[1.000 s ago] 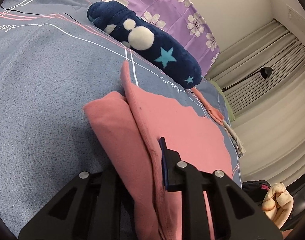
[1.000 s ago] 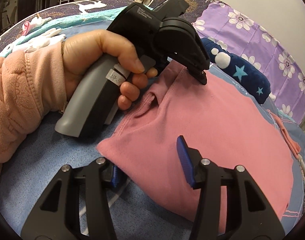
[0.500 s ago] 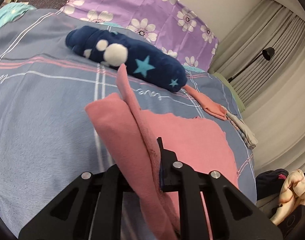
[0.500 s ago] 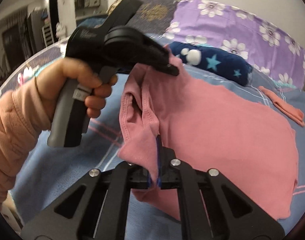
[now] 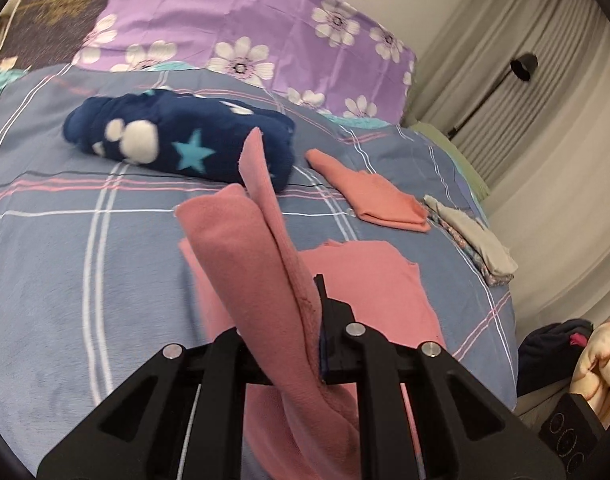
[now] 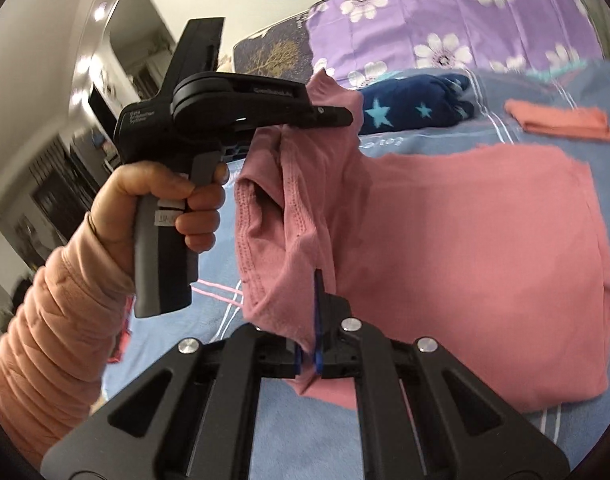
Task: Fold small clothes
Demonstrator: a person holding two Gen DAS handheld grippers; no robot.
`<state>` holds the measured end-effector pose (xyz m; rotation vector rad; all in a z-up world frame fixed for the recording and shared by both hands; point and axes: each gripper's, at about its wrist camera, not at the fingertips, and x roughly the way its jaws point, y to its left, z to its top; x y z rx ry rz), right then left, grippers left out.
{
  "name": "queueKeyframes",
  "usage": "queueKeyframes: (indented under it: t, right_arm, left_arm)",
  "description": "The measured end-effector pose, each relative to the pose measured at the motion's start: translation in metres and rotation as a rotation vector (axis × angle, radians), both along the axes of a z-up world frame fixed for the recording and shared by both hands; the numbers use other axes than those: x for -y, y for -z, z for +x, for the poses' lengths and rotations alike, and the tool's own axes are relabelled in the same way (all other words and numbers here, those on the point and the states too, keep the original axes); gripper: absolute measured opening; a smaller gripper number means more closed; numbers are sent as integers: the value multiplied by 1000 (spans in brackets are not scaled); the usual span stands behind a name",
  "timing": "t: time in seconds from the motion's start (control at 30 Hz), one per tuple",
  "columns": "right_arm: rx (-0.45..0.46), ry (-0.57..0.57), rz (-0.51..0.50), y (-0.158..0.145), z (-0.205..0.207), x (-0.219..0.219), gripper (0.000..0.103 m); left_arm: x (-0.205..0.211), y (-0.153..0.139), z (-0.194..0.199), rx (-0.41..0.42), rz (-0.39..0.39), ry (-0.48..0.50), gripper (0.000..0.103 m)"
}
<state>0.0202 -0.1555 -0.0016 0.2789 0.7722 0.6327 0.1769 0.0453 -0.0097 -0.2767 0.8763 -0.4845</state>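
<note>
I had both grippers clamped on the same raised edge of the pink garment point(image 6: 465, 240): my right gripper point(image 6: 308, 354) pinched one corner of that edge between its blue pads, and my left gripper point(image 6: 325, 117) bit the other corner, higher up and further from me in the right wrist view. The lifted edge hung slack between the two grips, running roughly away from my right hand toward the left one. Everything else of the garment lay flat on the plaid bedspread point(image 5: 85, 240), spreading off to the right of that held edge, toward the folded orange piece point(image 5: 381, 200) and short of the navy star blanket point(image 5: 177, 140). In the left wrist view the cloth stood up in a ridge out of my left gripper point(image 5: 281, 360). I judged the fold had to travel rightward, across the flat part, both hands carrying the edge together.
</note>
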Motion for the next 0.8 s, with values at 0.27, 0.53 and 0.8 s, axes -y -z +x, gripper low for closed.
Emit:
queueKeyframes:
  t: [0.27,0.53,0.8]
  right_arm:
    - [-32,70,108,8,-5,59,4]
    - [-68,164,152,26,-9,109,4]
    - [-119,260,190,49,-10,145,4]
  left_arm:
    - [75,0,6,-19,99,51,12]
    - [149,16,12,-44,251,109,12]
    - [208,42,20,-66,414,147,13]
